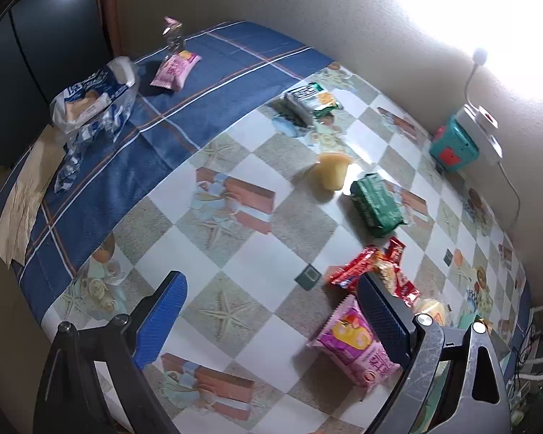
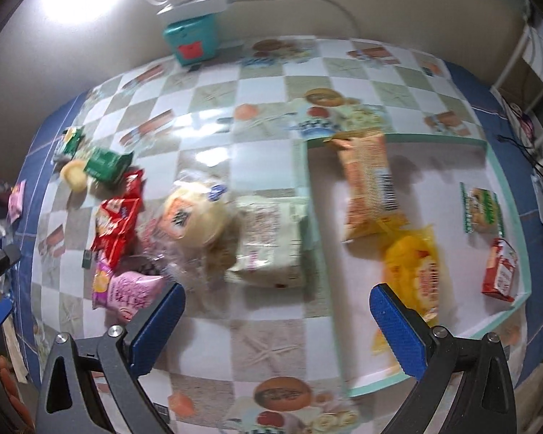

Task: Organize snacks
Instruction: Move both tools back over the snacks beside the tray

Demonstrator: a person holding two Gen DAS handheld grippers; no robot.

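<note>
My left gripper (image 1: 271, 311) hangs open over the checked tablecloth (image 1: 235, 253), nothing between its blue pads. A pink snack packet (image 1: 351, 340) lies just beside its right finger (image 1: 383, 322), with red packets (image 1: 373, 271) behind it. My right gripper (image 2: 277, 311) is also open and empty, above the left rim of a white tray (image 2: 434, 138) with a teal edge. In the tray lie an orange packet (image 2: 369, 184), a yellow packet (image 2: 412, 267), a small green packet (image 2: 483, 206) and a red box (image 2: 499, 271). A white packet (image 2: 271, 242) and a bagged round bun (image 2: 195, 217) lie against the tray's left side.
More snacks are scattered to the left: red packets (image 2: 117, 224), a pink packet (image 2: 126, 289), a green packet (image 1: 376, 204), a yellow cup (image 1: 331, 173), dark packets (image 1: 307, 103), a far pink packet (image 1: 175, 68) and a bread bag (image 1: 90, 103). A teal box (image 2: 192, 41) with a cabled power strip stands by the wall.
</note>
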